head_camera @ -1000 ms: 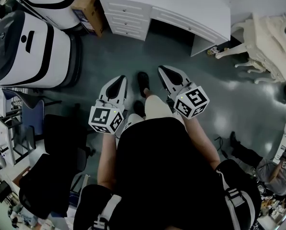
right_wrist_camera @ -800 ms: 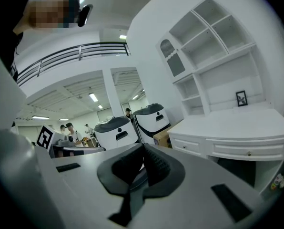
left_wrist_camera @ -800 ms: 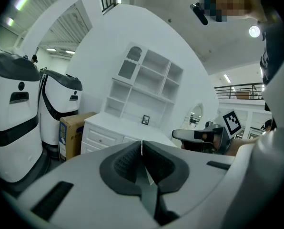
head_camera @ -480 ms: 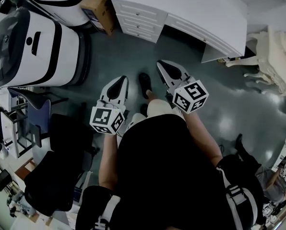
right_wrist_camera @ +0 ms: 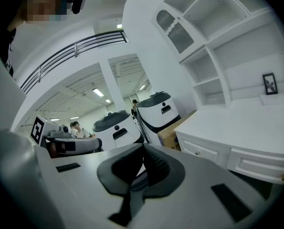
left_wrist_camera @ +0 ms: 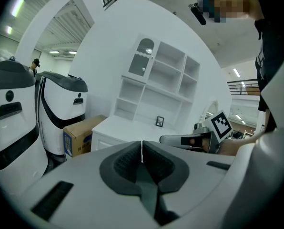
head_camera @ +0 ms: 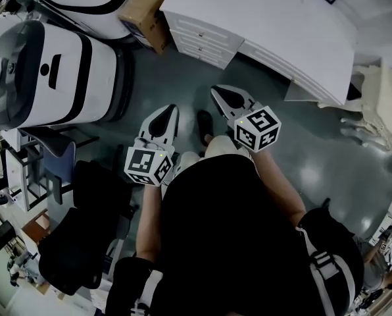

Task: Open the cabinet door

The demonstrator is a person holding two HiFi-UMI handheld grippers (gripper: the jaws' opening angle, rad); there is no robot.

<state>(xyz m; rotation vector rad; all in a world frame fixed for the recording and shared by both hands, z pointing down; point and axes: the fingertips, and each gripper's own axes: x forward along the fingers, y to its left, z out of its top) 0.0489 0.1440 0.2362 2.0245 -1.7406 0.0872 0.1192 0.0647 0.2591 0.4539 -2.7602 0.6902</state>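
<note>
Closer now to the bench [head_camera: 281, 18], left tongs [head_camera: 167, 109] and right tongs [head_camera: 220, 94] are closed tight, empty; cabinet door [left_wrist_camera: 144, 56] stands well ahead above it, where unopened tongs may glance off.

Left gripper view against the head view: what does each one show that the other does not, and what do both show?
Only the left gripper view: the white shelf unit above the desk, with its arched cabinet door. Only the head view: the black chair and the person's shoe on the floor. Both: the white desk, the cardboard box beside it, and the right tool.
</note>
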